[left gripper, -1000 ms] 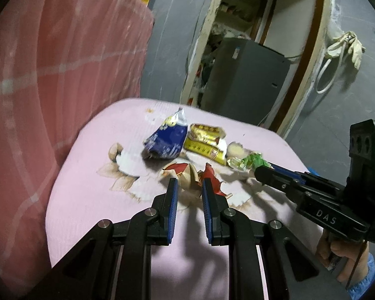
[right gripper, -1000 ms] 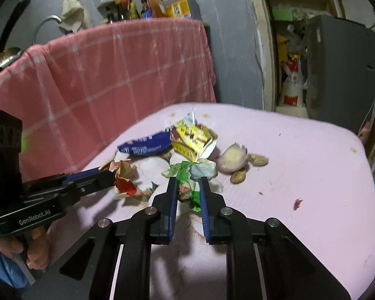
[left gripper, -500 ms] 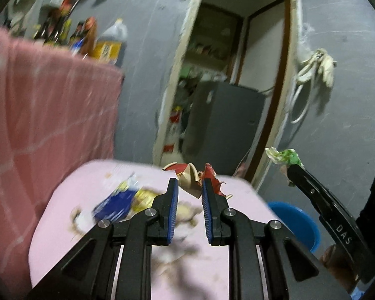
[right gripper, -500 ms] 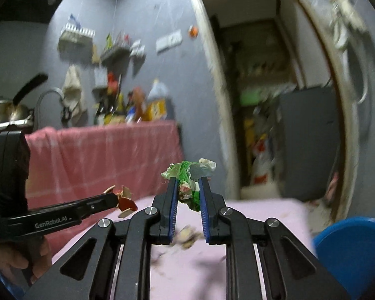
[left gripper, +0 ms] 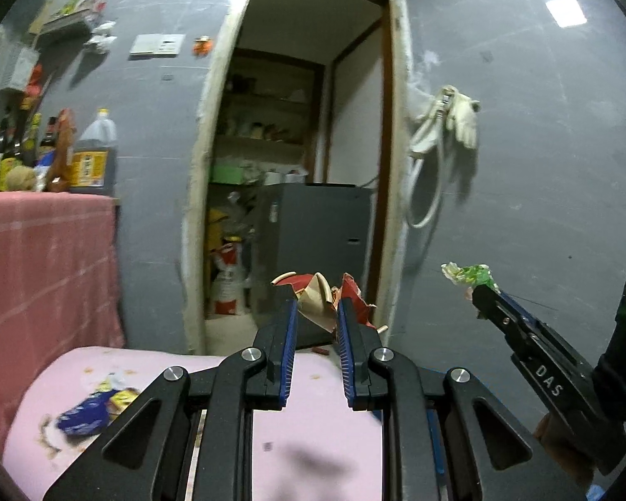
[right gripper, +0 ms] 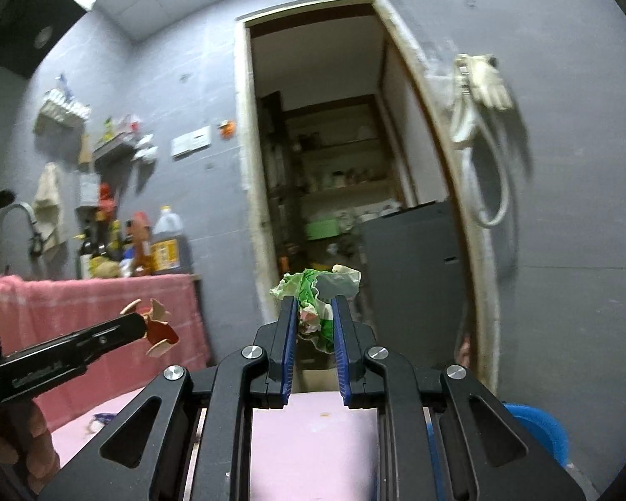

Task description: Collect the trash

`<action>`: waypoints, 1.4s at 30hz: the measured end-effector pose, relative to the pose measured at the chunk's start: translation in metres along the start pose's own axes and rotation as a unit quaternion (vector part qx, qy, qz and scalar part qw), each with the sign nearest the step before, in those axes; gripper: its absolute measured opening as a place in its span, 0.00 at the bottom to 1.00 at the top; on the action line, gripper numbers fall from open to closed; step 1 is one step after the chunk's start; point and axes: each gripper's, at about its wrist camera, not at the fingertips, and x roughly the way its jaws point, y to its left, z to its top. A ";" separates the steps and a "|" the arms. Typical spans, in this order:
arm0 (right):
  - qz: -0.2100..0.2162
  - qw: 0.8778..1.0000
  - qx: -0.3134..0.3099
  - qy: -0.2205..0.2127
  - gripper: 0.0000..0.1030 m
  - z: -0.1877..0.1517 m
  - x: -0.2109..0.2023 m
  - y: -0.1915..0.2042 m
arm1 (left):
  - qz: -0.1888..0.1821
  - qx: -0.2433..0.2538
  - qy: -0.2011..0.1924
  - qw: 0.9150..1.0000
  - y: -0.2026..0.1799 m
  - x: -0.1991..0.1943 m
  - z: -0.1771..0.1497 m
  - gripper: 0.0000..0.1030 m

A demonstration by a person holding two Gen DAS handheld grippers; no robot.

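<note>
Trash still litters the pink table (left gripper: pixel 229 375), a blue wrapper (left gripper: pixel 83 415) among it, while our left gripper (left gripper: pixel 316 321) pinches a red-and-tan scrap (left gripper: pixel 317 296) and our right gripper (right gripper: pixel 313 321) a green wrapper (right gripper: pixel 313 288), both aloft, likely light, crumpled, best nipped mid-fold.

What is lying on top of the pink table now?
On the pink table a blue wrapper and yellow packet remain; the left gripper hides the rest.
</note>
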 end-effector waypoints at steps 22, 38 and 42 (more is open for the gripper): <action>-0.106 0.983 0.087 0.120 0.17 -0.040 0.017 -0.100 | -0.056 -0.053 0.141 0.987 -0.037 0.121 -0.037 0.15; -0.085 0.982 0.069 0.154 0.17 -0.050 0.024 -0.083 | -0.062 -0.079 0.225 0.969 0.017 0.040 -0.075 0.39; -0.077 0.982 0.057 0.160 0.17 -0.052 0.026 -0.076 | -0.087 -0.077 0.239 0.964 0.021 0.011 -0.084 0.45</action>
